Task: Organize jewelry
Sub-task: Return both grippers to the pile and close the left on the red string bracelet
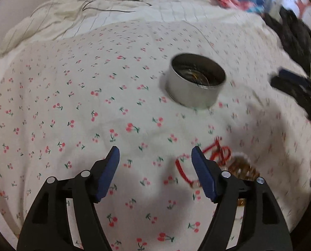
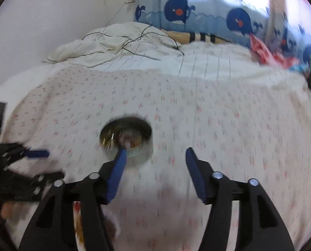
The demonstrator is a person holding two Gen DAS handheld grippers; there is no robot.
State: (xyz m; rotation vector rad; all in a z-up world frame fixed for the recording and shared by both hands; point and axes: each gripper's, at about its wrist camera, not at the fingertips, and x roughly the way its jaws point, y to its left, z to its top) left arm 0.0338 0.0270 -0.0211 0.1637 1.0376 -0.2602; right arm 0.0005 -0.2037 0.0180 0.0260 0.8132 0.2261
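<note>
Left gripper (image 1: 155,152) and right gripper (image 2: 155,154): fingers spread wide, holding nothing. Round tin (image 1: 195,79), the landmark, stands on the bed (image 1: 71,104) with jewelry already inside. Red cord bracelets (image 1: 216,152) lie nearer than the tin, beside the left gripper; collecting them probably comes next.

My left claw's right finger hid part of the red cord bracelet (image 1: 218,156); the round silver tin's (image 2: 141,153) contents were blurred.
</note>
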